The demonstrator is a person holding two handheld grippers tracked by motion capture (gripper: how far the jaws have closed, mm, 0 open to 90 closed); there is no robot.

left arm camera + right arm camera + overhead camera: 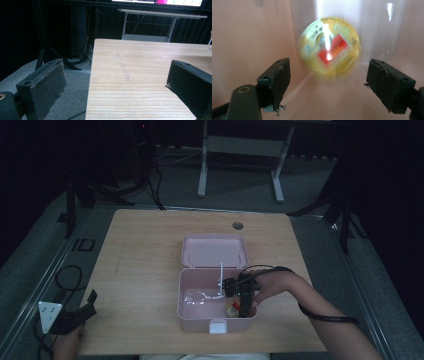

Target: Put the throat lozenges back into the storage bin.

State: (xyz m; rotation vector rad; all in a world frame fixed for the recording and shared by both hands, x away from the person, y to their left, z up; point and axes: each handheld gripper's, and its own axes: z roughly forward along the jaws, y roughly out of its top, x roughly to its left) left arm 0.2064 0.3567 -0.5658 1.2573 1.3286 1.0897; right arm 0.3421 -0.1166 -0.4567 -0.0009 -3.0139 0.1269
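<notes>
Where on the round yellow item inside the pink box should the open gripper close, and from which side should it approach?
Grip the yellow ball across its widest middle, coming from above. The right gripper already points at it with jaws open, and the pink box walls probably block a sideways approach.

In the right gripper view the round yellow item [329, 48] inside the pink box [242, 37] is blurred, so its red label cannot be read. In the high view the right gripper [244, 306] covers most of this item. The left gripper [75, 316] and the hand under it are cut off by the bottom edge, near the table [145, 250] corner.
</notes>
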